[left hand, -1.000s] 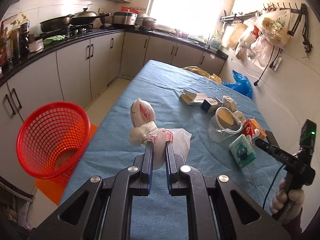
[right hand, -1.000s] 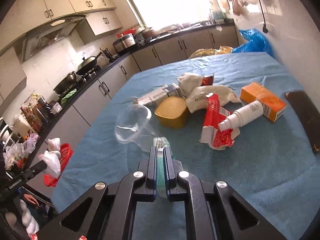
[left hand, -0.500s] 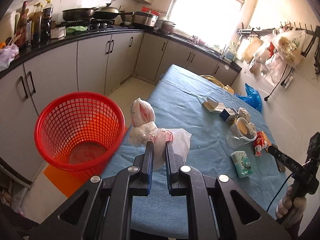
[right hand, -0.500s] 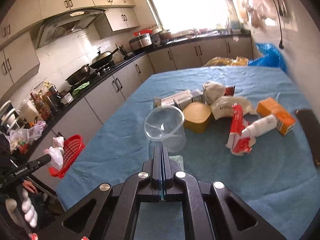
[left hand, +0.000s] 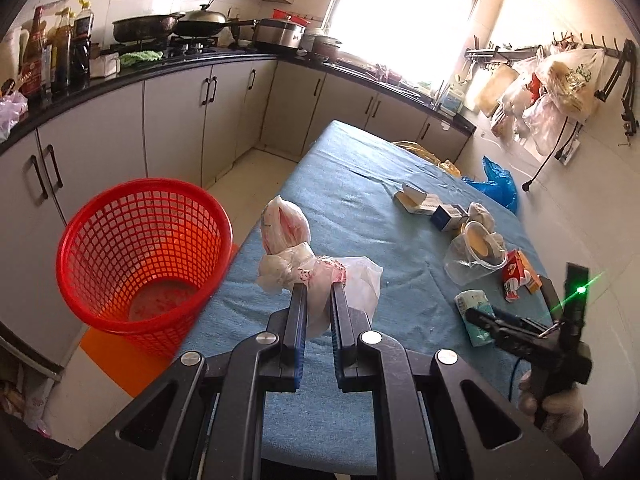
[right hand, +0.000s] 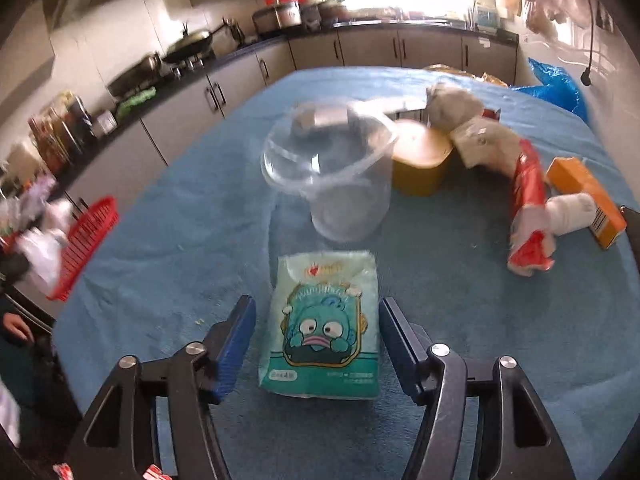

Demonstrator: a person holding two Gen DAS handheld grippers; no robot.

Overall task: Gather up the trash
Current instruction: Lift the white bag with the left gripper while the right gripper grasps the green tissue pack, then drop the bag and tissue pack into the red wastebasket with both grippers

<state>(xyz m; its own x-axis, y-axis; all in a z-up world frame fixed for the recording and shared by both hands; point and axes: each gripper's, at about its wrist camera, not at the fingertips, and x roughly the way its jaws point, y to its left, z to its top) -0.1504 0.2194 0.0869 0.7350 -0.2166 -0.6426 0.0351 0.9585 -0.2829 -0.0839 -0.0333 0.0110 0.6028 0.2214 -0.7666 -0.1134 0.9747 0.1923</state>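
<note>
On the table, my right gripper has just opened around the tissue pack; my left gripper still clamps the plastic bag, ready for the basket.

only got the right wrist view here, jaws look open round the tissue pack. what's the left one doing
Observer: The left gripper is shut on a white plastic bag.
Operator: is it over the bin yet
Observer: Not quite. The red basket stands on the floor to its left, off the table edge; the bag hangs over the table's near corner.
Operator: anything in the bin
Observer: No items show inside it, only its stained bottom.
Operator: ok and my tissue pack
Observer: The left view shows the tissue pack flat on the cloth, with the right gripper just reaching it.
</note>
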